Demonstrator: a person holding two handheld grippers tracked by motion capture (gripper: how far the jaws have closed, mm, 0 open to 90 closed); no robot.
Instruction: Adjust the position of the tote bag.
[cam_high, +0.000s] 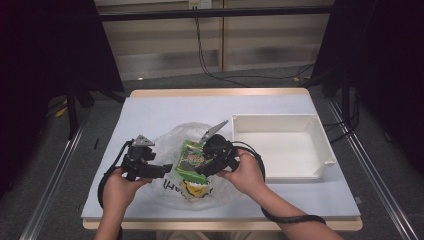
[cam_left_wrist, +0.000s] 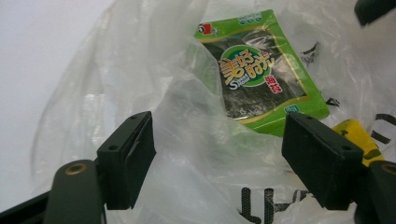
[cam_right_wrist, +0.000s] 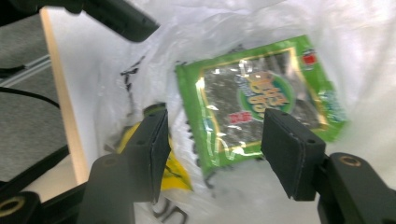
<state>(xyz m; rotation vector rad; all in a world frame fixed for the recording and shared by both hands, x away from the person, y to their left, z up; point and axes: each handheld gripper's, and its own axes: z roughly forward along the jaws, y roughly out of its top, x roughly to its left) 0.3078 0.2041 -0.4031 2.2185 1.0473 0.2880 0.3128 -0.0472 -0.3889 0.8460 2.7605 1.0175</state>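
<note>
A green seaweed snack packet lies flat on a crumpled clear plastic bag at the table's near middle. A fold of the film covers one edge of the packet. My left gripper hovers at the bag's left side, open, with only loose film between its jaws. My right gripper hangs just over the packet's near right corner, also open; in the right gripper view the packet lies below and beyond its pads, untouched. The bag bears black lettering and a yellow print.
A white rectangular tray stands to the right of the bag, with nothing in it. The pale blue table top stretches behind the bag. The table's wooden near edge runs close to the bag.
</note>
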